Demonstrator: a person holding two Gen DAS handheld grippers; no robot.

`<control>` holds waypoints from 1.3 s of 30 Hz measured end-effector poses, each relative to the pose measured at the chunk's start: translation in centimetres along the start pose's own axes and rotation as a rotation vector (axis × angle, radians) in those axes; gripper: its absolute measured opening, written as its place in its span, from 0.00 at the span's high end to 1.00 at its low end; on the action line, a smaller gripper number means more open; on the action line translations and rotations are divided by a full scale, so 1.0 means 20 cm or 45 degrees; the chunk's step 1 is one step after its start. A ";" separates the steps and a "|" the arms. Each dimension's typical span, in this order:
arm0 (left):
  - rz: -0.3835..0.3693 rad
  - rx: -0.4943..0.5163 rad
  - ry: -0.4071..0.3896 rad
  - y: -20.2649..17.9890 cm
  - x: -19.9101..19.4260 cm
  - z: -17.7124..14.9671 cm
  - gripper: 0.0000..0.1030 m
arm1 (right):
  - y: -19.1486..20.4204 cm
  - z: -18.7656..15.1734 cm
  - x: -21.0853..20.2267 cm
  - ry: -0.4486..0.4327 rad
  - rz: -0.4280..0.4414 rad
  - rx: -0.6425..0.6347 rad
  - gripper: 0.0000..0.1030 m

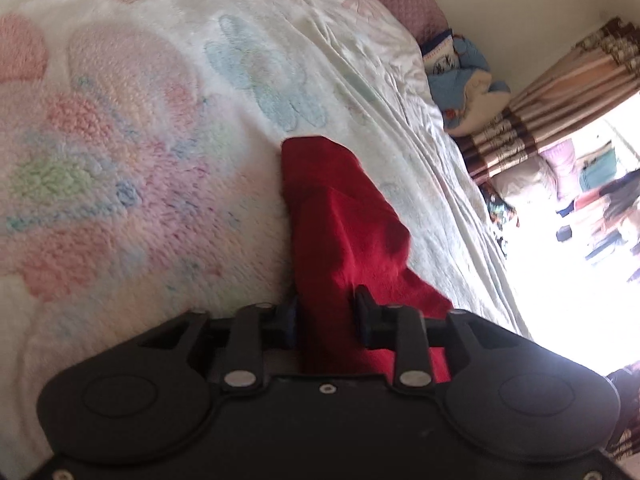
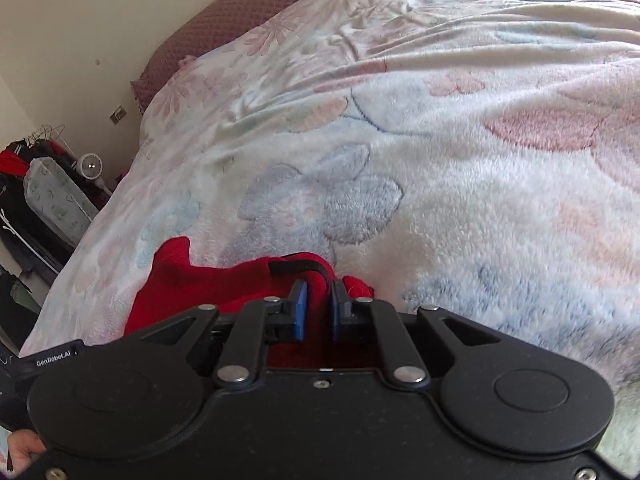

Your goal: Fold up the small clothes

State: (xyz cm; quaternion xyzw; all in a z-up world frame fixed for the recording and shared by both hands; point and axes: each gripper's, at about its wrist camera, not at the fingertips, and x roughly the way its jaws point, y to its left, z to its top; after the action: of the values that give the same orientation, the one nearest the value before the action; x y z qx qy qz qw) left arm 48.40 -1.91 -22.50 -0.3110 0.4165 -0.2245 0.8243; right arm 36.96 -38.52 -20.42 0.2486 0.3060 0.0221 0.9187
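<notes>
— Left wrist view: showed what?
— Red garment (image 1: 344, 224) on floral blanket (image 1: 120, 140), from six o'clock to centre; left gripper (image 1: 326, 314) straddling, unclenched.
— Right gripper (image 2: 318, 300)?
— Clamped on red cloth. Probably soft, light; best pinched at edges.

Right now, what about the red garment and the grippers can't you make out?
- Red garment: its near end is hidden under the left gripper body, left wrist view.
- Garment type: bunched, unclear in both views.
- Right gripper: pads close on red cloth; the garment's near part is hidden by its body.
</notes>
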 end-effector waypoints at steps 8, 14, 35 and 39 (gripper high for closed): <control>-0.019 -0.013 0.115 -0.02 -0.36 -0.32 0.57 | 0.14 -0.12 -0.40 -0.040 -0.093 -0.130 0.74; -0.084 -0.102 0.146 0.02 -0.63 -0.64 0.55 | 0.04 -0.43 -0.74 -0.007 -0.016 -0.030 0.56; 0.019 0.057 0.194 0.06 -0.75 -0.82 0.84 | -0.07 -0.62 -0.74 0.019 -0.116 0.087 0.87; 0.057 0.114 0.136 -0.03 -0.87 -0.80 0.86 | 0.03 -0.59 -0.86 -0.091 -0.169 -0.021 0.74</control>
State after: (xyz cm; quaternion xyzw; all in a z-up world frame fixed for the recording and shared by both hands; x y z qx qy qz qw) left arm 25.53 3.54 -19.88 -0.2519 0.4564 -0.2407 0.8187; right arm 16.22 -36.13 -18.84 0.2209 0.2887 -0.0452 0.9305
